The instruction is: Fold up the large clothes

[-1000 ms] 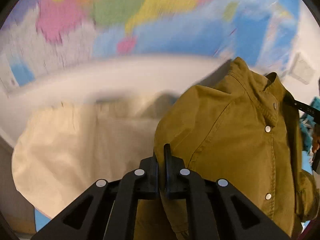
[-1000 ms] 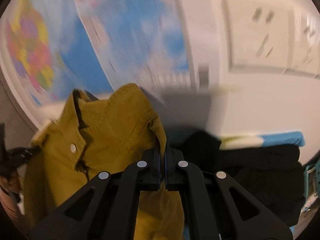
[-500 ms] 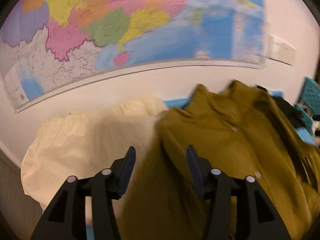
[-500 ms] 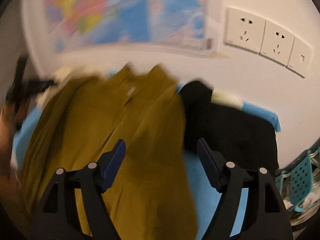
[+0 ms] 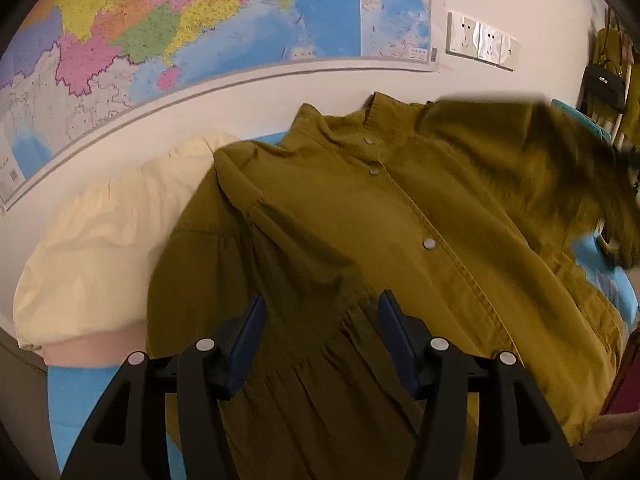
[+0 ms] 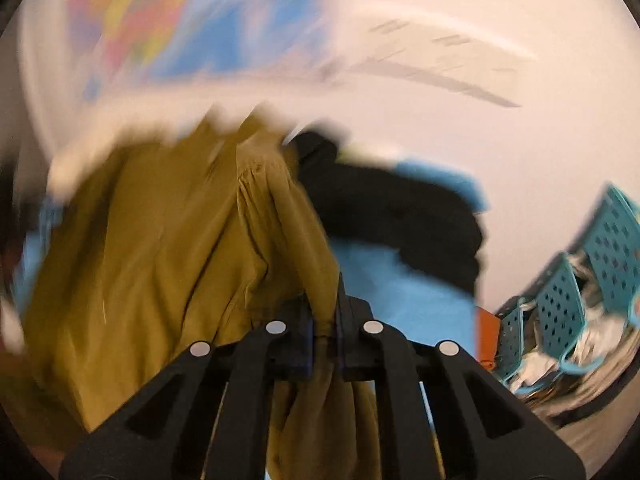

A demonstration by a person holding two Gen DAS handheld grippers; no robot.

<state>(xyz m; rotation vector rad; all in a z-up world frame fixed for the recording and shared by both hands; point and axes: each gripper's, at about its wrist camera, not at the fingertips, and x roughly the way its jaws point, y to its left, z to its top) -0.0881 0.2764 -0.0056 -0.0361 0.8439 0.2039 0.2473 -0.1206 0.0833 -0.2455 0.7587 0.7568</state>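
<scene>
Left wrist: jaws now wide over mustard shirt [image 5: 400, 216], right jaws closing, pinching shirt again.

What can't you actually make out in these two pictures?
- Right wrist view: motion blur smears the wall map and the basket contents.
- Left wrist view: the shirt's right sleeve is blurred; its hem runs off the bottom edge.
- Cream cloth: partly under the shirt, its kind unclear.

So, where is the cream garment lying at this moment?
In the left wrist view the cream garment lies at the left on the blue surface, below the wall map. The mustard shirt overlaps its right edge.
</scene>
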